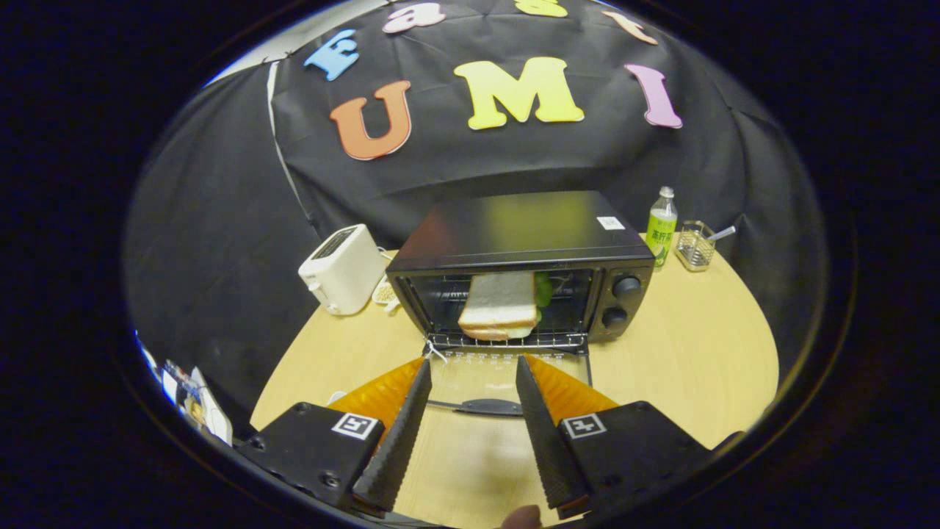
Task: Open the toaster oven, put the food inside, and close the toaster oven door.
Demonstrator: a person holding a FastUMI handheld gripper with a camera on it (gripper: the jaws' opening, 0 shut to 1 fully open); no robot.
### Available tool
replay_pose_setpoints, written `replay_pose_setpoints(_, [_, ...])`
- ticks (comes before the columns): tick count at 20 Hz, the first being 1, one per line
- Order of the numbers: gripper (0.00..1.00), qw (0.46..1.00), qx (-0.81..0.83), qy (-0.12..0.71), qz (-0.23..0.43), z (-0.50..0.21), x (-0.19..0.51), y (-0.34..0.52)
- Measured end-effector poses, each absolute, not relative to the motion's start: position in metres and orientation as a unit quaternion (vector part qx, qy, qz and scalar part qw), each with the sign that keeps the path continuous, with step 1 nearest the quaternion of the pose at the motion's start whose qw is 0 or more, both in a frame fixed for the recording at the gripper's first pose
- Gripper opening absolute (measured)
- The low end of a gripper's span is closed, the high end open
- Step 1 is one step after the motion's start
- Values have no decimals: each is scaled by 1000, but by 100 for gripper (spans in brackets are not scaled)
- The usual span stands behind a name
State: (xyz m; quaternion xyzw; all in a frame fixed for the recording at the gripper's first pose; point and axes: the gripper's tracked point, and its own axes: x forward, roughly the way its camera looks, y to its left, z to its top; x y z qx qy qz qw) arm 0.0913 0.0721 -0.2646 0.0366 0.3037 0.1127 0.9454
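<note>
Toaster oven (525, 272) sits on round light-wood table (683, 360), roughly centre, front facing the tongs. Black body, glossy top w/ small white sticker near back right corner. Two dark knobs (620, 301) stacked on right side of front panel.

Oven door (507, 386) is open, folded down flat toward the tongs; glass pane shows table through it. Door handle (485, 406), dark bar, lies at door's near edge, between the two fingers.

Food: slice of bread (499, 306) inside the cavity, on wire rack (507, 339), lying lengthwise, near end at rack's front edge. Something green (543, 289) just behind/right of the slice inside the oven; can't tell what it is.

Tongs (470, 367): spread apart, nothing held. Left finger (400, 433) and right finger (543, 433) both black w/ ribbed inner faces, orange backing behind tips, square marker tags on the black blocks further back. Tips sit over the lowered door, one each side of handle, not touching it as far as I can tell. Bread is beyond the tips, well inside oven.

Other items on table:
- white pop-up toaster (341, 268) left of oven, just beside it
- small pale object between toaster and oven, too small to ID
- bottle (662, 226) w/ green label, right rear of oven
- wire basket (695, 246) right of bottle, w/ a utensil handle sticking out.

A fingertip of the person (523, 518) shows below the tongs, between finger bases.
</note>
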Motion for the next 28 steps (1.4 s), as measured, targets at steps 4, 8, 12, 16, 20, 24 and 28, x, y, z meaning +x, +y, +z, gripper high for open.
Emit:
replay_pose_setpoints(4, [77, 947, 4, 302, 105, -275, 58, 61])
replay_pose_setpoints(8, [85, 943, 16, 323, 83, -296, 49, 50])
replay_pose_setpoints(12, [92, 937, 30, 344, 60, -328, 51, 48])
replay_pose_setpoints(16, [99, 927, 27, 370, 48, -373, 54, 57])
replay_pose_setpoints(20, [100, 922, 16, 384, 41, -411, 67, 63])
replay_pose_setpoints(24, [100, 921, 18, 388, 33, -432, 86, 73])
replay_pose_setpoints(28, [100, 918, 14, 395, 18, -449, 99, 73])
